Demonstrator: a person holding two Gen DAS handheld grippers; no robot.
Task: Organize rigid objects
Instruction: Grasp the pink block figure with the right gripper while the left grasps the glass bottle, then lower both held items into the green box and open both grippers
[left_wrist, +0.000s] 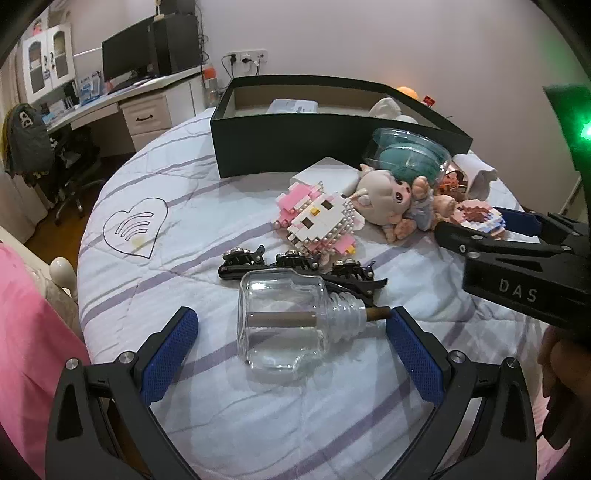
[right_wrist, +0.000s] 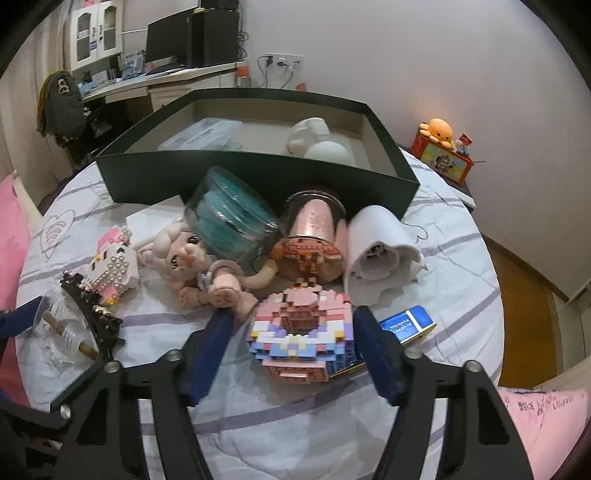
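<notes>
Both grippers low over the bed, jaws spread wide

Left gripper (left_wrist: 291, 332) sits near, blue pads (left_wrist: 171, 354) far apart and touching nothing. Right gripper (right_wrist: 291, 350) is further right, equally wide open, fingers level and pointing forward. In the left view, a bit of the hand (left_wrist: 565, 387) holding the right gripper shows at the right edge.

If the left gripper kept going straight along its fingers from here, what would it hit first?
The left gripper has open jaws, and the clear glass bottle lies on its side between them, so it would likely meet that first. The black hair clips lie just beyond. Depth is uncertain.
</notes>
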